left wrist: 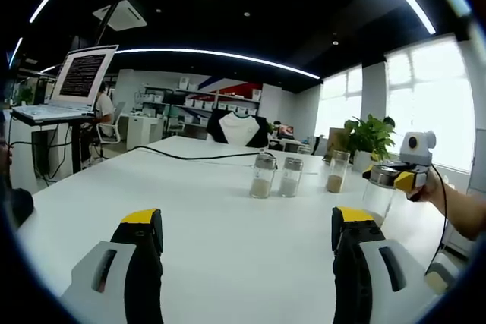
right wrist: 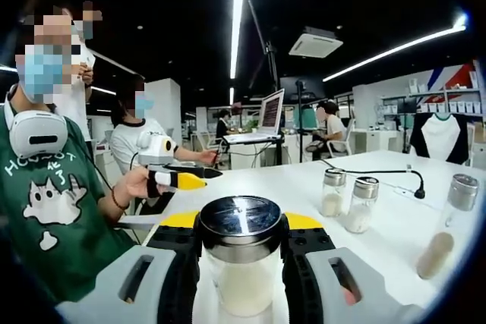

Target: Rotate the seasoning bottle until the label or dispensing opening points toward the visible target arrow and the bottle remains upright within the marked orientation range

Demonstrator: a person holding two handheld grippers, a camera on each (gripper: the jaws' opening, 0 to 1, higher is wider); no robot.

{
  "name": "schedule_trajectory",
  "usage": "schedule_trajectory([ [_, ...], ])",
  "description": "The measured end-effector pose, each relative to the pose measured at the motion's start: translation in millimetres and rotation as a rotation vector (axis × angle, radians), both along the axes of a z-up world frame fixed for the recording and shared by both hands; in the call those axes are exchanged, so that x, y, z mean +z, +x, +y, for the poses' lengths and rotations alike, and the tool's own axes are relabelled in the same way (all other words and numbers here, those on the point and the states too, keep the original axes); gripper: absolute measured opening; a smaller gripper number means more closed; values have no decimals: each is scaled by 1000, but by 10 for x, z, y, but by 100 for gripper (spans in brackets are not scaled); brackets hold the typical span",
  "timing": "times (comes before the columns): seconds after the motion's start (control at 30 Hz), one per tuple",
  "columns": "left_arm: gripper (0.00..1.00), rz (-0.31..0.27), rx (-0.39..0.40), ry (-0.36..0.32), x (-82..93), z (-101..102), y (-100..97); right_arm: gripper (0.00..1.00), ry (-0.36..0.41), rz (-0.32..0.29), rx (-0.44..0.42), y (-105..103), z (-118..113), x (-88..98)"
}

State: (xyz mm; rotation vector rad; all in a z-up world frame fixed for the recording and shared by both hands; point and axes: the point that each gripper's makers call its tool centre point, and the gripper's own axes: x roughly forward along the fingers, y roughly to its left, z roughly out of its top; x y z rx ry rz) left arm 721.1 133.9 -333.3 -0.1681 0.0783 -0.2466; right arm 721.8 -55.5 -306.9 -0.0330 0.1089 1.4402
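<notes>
The right claw (right wrist: pixel 241 263) is closed on the seasoning bottle (right wrist: pixel 241 259), its two jaws pressing the glass body from either side just under the metal cap (right wrist: pixel 241 221). The grip sits high on the body, presumably so the bottle can be turned about its own axis while staying upright; the bottle stands vertical, pale powder filling its lower part. In the left gripper view the same bottle (left wrist: pixel 382 191) appears near the right edge of the white tabletop (left wrist: pixel 205 218), held by the right claw (left wrist: pixel 405 180).

The left claw (left wrist: pixel 247 244) is open and holds nothing, its yellow-tipped jaws spread wide above bare tabletop near the front edge, apparently kept in reserve. From the right gripper view it (right wrist: pixel 190 180) hovers over the tabletop's edge in the person's hand (right wrist: pixel 137 185).

Farther toward the middle of the tabletop stand two shakers (left wrist: pixel 275 177) side by side, and a third shaker (left wrist: pixel 336 171) a little apart, all upright and untouched. A black cable (left wrist: pixel 190 155) crosses the far part. No target arrow or orientation mark can be made out, so the remaining turn cannot be judged.
</notes>
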Motion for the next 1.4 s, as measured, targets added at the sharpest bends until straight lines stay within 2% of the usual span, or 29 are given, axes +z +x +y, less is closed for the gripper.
schedule_trajectory([
  [0.73, 97, 2, -5, 1, 0, -43, -17, 39, 9, -17, -147, 68, 2, 5],
  [1.4, 98, -5, 6, -3, 39, 4, -30, 39, 17, -22, -174, 74, 20, 3],
])
